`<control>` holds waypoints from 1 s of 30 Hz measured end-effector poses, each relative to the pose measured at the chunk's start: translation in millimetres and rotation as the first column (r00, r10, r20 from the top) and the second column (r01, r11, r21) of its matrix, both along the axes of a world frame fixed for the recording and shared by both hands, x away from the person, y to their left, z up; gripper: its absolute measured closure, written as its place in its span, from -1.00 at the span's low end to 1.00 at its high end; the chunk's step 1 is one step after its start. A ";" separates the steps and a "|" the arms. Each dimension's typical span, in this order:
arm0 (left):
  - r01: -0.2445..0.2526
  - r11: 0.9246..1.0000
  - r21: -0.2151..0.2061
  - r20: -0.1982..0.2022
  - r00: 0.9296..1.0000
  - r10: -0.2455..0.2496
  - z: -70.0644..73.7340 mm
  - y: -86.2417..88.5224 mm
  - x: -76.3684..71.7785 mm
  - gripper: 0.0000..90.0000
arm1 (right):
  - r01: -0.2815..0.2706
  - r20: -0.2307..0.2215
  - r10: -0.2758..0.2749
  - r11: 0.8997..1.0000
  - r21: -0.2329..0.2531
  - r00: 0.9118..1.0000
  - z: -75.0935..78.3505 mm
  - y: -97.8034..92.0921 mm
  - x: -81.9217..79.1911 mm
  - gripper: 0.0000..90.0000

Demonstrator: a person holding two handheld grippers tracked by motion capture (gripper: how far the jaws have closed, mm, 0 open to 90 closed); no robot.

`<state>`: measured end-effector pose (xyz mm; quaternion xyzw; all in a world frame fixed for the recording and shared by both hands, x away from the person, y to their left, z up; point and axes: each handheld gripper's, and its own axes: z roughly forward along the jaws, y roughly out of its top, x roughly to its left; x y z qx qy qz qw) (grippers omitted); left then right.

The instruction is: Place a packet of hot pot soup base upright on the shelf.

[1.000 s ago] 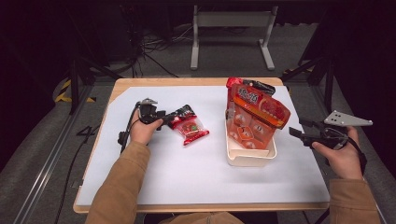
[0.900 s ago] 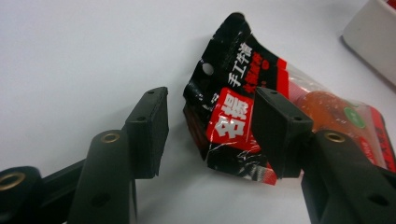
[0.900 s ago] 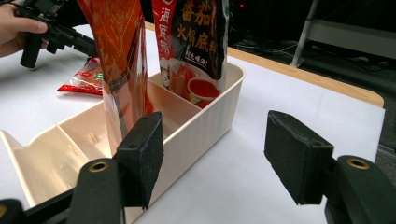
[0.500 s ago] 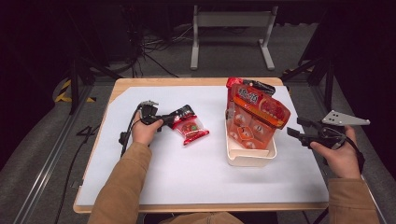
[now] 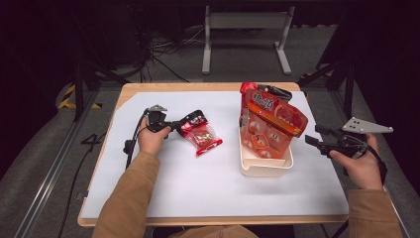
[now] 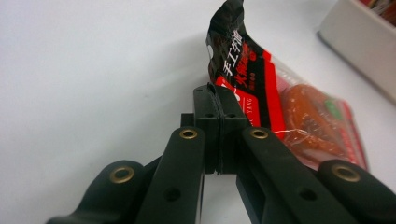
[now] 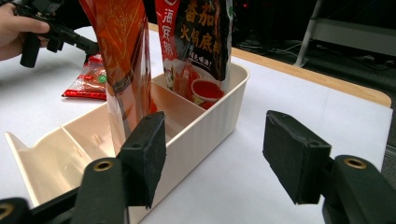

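Observation:
A small red snack packet (image 5: 202, 137) with a black top edge lies on the white table cover, left of centre. My left gripper (image 5: 174, 127) is shut on that black edge, and its jaws (image 6: 215, 93) pinch the packet (image 6: 303, 116), raising the edge off the cover. A cream divided bin (image 5: 265, 166) stands right of centre and holds two tall red sauce packets (image 5: 275, 116) upright. My right gripper (image 5: 313, 137) is open just right of the bin. Its jaws (image 7: 215, 154) stand wide apart with nothing between them, facing the bin's side wall (image 7: 210, 121).
In the right gripper view, an orange packet (image 7: 123, 56) and a tomato hotpot packet (image 7: 201, 42) fill the bin's far compartments, and the near compartments (image 7: 70, 149) are bare. A wooden table edge (image 5: 198, 87) borders the white cover. Dark stands and cables sit behind.
My left gripper has moved a little to the right onto the small packet's black edge. My right gripper has drifted slightly left toward the bin.

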<state>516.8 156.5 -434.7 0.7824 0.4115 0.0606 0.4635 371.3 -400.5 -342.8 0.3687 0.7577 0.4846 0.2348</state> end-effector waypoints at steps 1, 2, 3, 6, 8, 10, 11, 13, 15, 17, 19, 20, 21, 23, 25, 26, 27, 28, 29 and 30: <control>0.006 1.000 -0.002 0.009 1.000 -0.006 3.1 0.1 -1.6 1.00 | 0.001 0.003 -0.001 1.000 -0.003 1.000 0.4 -1.0 -0.1 -0.10; 0.009 1.000 -0.001 0.022 1.000 -0.009 6.1 0.2 -3.5 1.00 | 0.003 0.001 -0.003 1.000 0.001 1.000 0.9 -1.8 -0.7 -0.08; 0.012 1.000 -0.007 0.028 1.000 -0.012 9.3 0.0 -6.0 1.00 | 0.004 0.002 -0.004 1.000 0.002 1.000 1.5 -2.8 -1.1 -0.06; 0.038 0.999 -0.009 0.065 0.997 -0.037 19.4 -0.2 -12.9 1.00 | 0.008 0.005 -0.008 1.000 0.008 1.000 3.2 -5.2 -2.5 -0.02; 0.049 0.999 -0.017 0.079 0.996 -0.048 26.8 -1.3 -19.1 1.00 | 0.008 0.009 -0.008 1.000 0.009 1.000 4.1 -5.8 -3.1 -0.01; 0.072 0.997 -0.018 0.106 0.992 -0.069 33.8 -2.5 -23.9 1.00 | 0.009 0.009 -0.009 1.000 0.008 1.000 4.5 -5.9 -3.3 -0.01; 0.081 0.997 -0.016 0.120 0.990 -0.079 37.2 -3.3 -26.5 1.00 | 0.009 0.009 -0.009 1.000 0.007 1.000 4.4 -5.7 -3.3 -0.01; 0.096 0.995 -0.018 0.139 0.986 -0.092 43.3 -5.7 -31.6 1.00 | 0.007 0.009 -0.008 1.000 0.005 1.000 4.4 -5.3 -3.2 -0.01; 0.103 0.995 -0.017 0.145 0.984 -0.099 46.6 -6.9 -34.6 1.00 | 0.007 0.008 -0.007 1.000 0.004 1.000 4.5 -5.2 -3.3 -0.01; 0.118 0.993 -0.003 0.186 0.976 -0.116 58.3 -9.9 -45.1 1.00 | 0.006 0.012 -0.006 1.000 0.002 1.000 4.8 -5.6 -3.2 -0.01; 0.133 0.991 0.001 0.212 0.969 -0.130 65.7 -11.7 -52.2 1.00 | 0.005 0.011 -0.005 1.000 0.006 1.000 4.9 -6.0 -3.5 -0.01; 0.133 0.991 0.005 0.218 0.967 -0.131 68.8 -12.9 -55.7 1.00 | 0.004 0.012 -0.004 1.000 0.006 1.000 5.0 -6.3 -3.6 -0.01; 0.139 0.990 0.022 0.236 0.962 -0.141 72.8 -13.8 -59.3 1.00 | 0.003 0.013 -0.004 1.000 0.007 1.000 5.0 -6.6 -3.7 -0.01; 0.158 0.987 0.038 0.255 0.953 -0.163 81.1 -16.3 -68.3 1.00 | 0.005 0.012 -0.005 1.000 0.008 1.000 5.2 -7.2 -3.8 -0.01; 0.161 0.986 0.052 0.261 0.951 -0.169 83.6 -16.5 -70.7 1.00 | 0.005 0.011 -0.005 1.000 0.011 1.000 5.2 -7.6 -3.8 -0.01; 0.162 0.984 0.068 0.275 0.945 -0.175 87.1 -17.8 -74.6 1.00 | 0.003 0.010 -0.003 1.000 0.014 1.000 5.2 -7.8 -3.9 -0.01; 0.159 0.983 0.094 0.290 0.940 -0.180 91.1 -18.4 -78.2 1.00 | -0.011 0.011 0.011 0.999 0.032 1.000 5.4 -7.7 -3.9 -0.01; 0.156 0.982 0.107 0.295 0.938 -0.181 93.5 -18.5 -80.3 1.00 | -0.025 0.010 0.024 0.998 0.053 1.000 5.9 -7.4 -4.2 -0.01; 0.157 0.981 0.112 0.300 0.936 -0.184 98.0 -17.9 -83.7 1.00 | -0.026 0.012 0.025 0.998 0.057 1.000 6.3 -7.0 -4.4 -0.01; 0.161 0.981 0.111 0.306 0.933 -0.188 101.5 -16.8 -86.0 1.00 | -0.023 0.015 0.022 0.999 0.046 1.000 6.6 -6.6 -4.3 -0.01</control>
